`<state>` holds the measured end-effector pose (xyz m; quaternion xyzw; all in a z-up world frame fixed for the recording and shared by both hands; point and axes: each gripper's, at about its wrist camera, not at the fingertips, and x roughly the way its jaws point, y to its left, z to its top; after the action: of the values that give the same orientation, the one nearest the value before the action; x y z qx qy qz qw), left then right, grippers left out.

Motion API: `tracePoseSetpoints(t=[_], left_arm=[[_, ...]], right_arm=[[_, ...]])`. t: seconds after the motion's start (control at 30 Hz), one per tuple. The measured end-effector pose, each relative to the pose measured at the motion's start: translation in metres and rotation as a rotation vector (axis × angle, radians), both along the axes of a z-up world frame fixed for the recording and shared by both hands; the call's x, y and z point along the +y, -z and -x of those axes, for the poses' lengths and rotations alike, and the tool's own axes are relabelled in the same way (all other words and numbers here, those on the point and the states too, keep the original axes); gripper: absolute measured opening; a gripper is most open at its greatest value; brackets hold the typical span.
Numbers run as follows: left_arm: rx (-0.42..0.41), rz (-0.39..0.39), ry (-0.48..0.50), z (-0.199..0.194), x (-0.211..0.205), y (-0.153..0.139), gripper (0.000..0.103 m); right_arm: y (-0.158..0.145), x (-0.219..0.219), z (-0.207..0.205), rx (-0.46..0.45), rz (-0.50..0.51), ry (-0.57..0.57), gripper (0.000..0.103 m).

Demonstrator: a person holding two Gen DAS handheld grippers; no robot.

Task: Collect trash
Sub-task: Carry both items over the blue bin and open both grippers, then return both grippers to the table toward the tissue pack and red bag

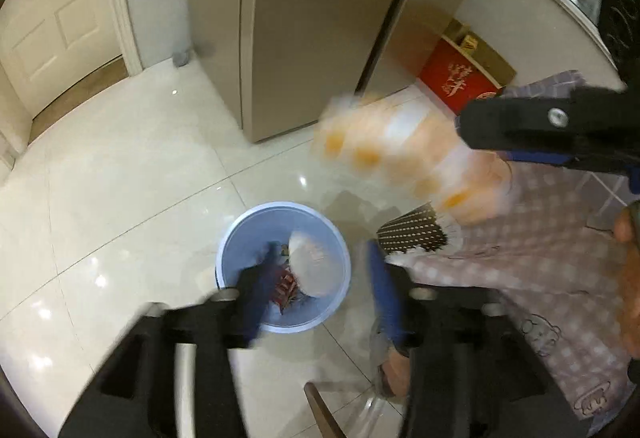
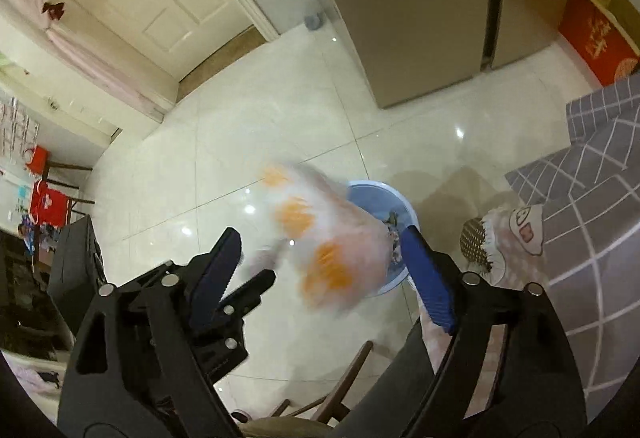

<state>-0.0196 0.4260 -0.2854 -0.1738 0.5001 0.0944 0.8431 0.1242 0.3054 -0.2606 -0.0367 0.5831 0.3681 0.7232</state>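
Note:
A blue round bin (image 1: 280,322) stands on the tiled floor with a red wrapper (image 1: 285,288) and pale plastic (image 1: 316,262) inside. My left gripper (image 1: 320,258) is open and empty right above it. A white and orange plastic bag (image 1: 404,154), blurred, hangs in the air above the bin, just off my right gripper's tip (image 1: 464,128). In the right wrist view the bag (image 2: 320,242) is blurred between the spread fingers of my right gripper (image 2: 324,238), in front of the bin (image 2: 400,198). I cannot tell if anything touches the bag.
A tall beige fridge (image 1: 320,18) stands behind the bin. A red box (image 1: 456,76) sits on the floor to its right. A slipper (image 1: 412,234) and checked cloth (image 1: 540,258) lie at the right. A white door (image 1: 52,22) is at the left.

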Motion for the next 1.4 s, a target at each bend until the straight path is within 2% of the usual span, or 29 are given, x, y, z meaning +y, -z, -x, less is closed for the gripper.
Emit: tracePoseSetpoints(t=[0.03, 0.17, 0.3, 0.5, 0.7, 0.93, 1.07, 1.17, 1.4], left_arm=[[0.001, -0.003, -0.033, 0.001, 0.005, 0.000, 0.077], [-0.007, -0.026, -0.070, 0.003, 0.011, -0.005, 0.082], [-0.032, -0.061, -0.093, 0.001, 0.008, -0.016, 0.087], [-0.123, -0.142, -0.055, -0.014, -0.023, -0.062, 0.089], [-0.246, -0.202, 0.018, -0.036, -0.076, -0.122, 0.092], [-0.363, -0.266, 0.143, -0.066, -0.155, -0.176, 0.093], [-0.398, -0.268, 0.205, -0.081, -0.193, -0.189, 0.094], [-0.416, -0.256, 0.256, -0.094, -0.226, -0.194, 0.094], [-0.439, -0.217, 0.359, -0.122, -0.286, -0.197, 0.094]], right_arm=[[-0.003, -0.004, 0.005, -0.002, -0.003, 0.001, 0.089], [-0.023, -0.016, 0.009, -0.039, -0.040, 0.012, 0.097], [-0.046, -0.034, 0.009, -0.080, -0.082, 0.028, 0.097], [-0.090, -0.083, 0.005, -0.154, -0.172, 0.078, 0.097], [-0.135, -0.160, -0.001, -0.249, -0.233, 0.174, 0.097], [-0.169, -0.250, -0.009, -0.340, -0.269, 0.306, 0.097], [-0.184, -0.314, -0.009, -0.393, -0.268, 0.407, 0.097], [-0.188, -0.369, -0.008, -0.428, -0.229, 0.504, 0.097], [-0.170, -0.495, -0.008, -0.428, -0.127, 0.752, 0.097]])
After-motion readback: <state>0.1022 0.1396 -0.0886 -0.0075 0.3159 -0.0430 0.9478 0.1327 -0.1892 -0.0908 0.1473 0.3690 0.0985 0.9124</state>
